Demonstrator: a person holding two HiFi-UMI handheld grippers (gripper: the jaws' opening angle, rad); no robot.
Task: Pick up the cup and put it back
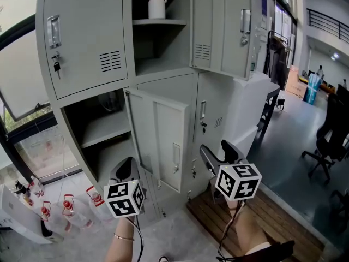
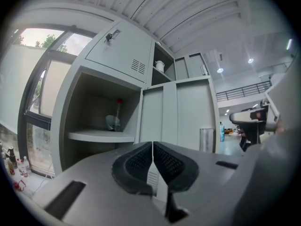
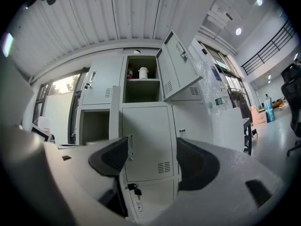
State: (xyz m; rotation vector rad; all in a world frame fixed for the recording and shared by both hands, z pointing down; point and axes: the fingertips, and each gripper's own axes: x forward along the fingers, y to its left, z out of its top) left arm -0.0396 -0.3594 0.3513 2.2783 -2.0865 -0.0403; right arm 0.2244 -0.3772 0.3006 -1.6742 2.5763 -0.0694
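Observation:
The cup (image 1: 156, 4) is a white lidded jar standing on the upper shelf of an open compartment in the grey locker cabinet (image 1: 87, 42). It also shows small in the left gripper view (image 2: 160, 66) and in the right gripper view (image 3: 143, 72). Both grippers are held low in front of the lockers, far below the cup. My left gripper (image 1: 126, 170) is shut, its pads (image 2: 141, 161) pressed together with nothing between them. My right gripper (image 1: 218, 153) stands open and empty (image 3: 153, 157), facing a closed locker door.
A lower locker door (image 1: 163, 141) hangs open between the grippers. The lower left compartment holds a clear object with a red top (image 2: 114, 120). Bottles with red caps (image 1: 66, 209) stand on the floor at left. A wooden pallet (image 1: 272, 214) and an office chair (image 1: 330, 141) are at right.

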